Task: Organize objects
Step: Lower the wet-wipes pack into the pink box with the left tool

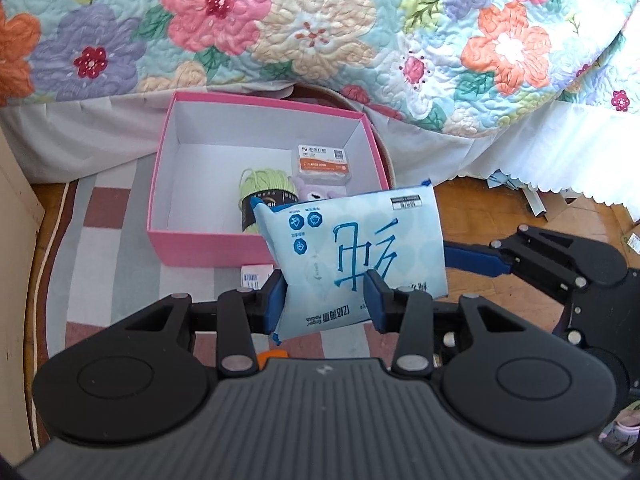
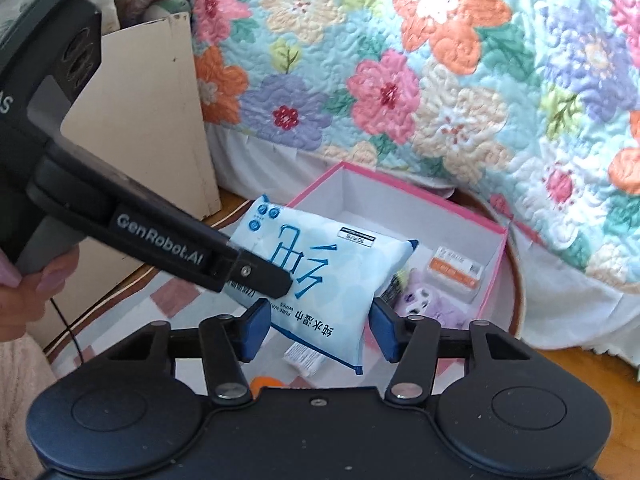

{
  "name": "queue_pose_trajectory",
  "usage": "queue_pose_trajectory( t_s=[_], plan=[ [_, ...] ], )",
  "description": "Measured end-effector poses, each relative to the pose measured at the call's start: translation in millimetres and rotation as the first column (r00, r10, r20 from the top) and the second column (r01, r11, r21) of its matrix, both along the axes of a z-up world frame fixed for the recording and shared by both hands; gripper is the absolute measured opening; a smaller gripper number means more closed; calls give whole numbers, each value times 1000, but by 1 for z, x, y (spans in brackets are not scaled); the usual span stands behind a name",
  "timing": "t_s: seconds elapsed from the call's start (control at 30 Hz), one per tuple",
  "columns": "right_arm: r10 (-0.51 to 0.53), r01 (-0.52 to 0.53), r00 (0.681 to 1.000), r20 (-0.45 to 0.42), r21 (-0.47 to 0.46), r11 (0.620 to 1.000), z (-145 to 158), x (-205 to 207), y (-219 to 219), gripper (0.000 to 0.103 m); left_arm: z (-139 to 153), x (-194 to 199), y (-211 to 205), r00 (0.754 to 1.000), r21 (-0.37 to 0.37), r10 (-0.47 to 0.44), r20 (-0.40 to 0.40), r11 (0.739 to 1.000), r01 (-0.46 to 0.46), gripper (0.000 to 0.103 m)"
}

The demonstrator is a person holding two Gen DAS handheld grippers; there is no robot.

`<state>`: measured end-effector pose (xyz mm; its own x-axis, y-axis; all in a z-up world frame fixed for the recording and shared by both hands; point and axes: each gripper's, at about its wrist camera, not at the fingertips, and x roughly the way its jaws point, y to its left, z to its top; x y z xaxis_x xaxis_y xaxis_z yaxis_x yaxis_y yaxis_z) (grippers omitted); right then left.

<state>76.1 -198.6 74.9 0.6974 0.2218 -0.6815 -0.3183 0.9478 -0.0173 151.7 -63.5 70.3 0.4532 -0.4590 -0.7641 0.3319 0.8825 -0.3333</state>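
Bedspread: a quilted floral bedspread [image 1: 320,20] hangs down behind everything, with a white skirt under it.
Rug: a checked pink, grey and white rug [image 1: 100,240] lies on the wooden floor and carries the box.
Box: here's the open pink cardboard box with a white inside [image 1: 168,168], sitting by the bed; most of its floor is bare.
Wipes pack: the soft pale-blue pack of wet wipes with blue lettering [image 1: 360,248] is up in the air, just in front of the box's near wall, not yet inside.
Left tool: the left tool [image 1: 326,300] has its blue pads pressed tight on the pack's lower part, and it carries the pack.
Right tool: the right tool [image 2: 316,330] has its pads spread either side of the pack's corner, gripping nothing as far as I can see.
Already packed: a ball of light-green yarn with a black band [image 1: 260,196], a small purple plush toy [image 2: 424,304] and a small clear case with an orange label [image 1: 322,162] lie in the box's right part.
Left to do: by my reading, the pack goes in next; a small white labelled packet [image 2: 304,360] and an orange thing [image 2: 266,383] wait on the rug.
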Motion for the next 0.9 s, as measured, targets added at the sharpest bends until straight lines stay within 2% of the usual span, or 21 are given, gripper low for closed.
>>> queue_pose_trajectory(
  t_s=[0.13,0.2,0.27,0.4,0.5,0.7,0.9],
  plan=[
    [5,-5,1000,-4,-11,1000,-1,13,-3,54,-7,12,-3,999,-4,33,-6,999,-33,41],
    [-1,1,1000,5,-25,1000,-7,24,-6,53,-11,19,-6,999,-5,31,17,1000,-31,41],
    [-5,5,1000,1,-22,1000,-11,35,-11,48,-16,27,-11,999,13,26,41,1000,-26,41],
    [-7,7,1000,-2,-13,1000,-17,55,-20,40,-24,46,-14,999,20,36,36,999,-37,41],
    [16,-17,999,-41,-5,1000,-25,73,-24,40,-31,59,-16,996,31,61,61,998,-63,41],
    [-3,4,993,-115,9,1000,-44,111,-31,40,-52,98,-18,995,7,92,46,996,-93,41],
    [-65,85,983,-169,115,990,-58,157,-49,38,-70,148,-18,990,-33,136,26,990,-135,41]
  ],
)
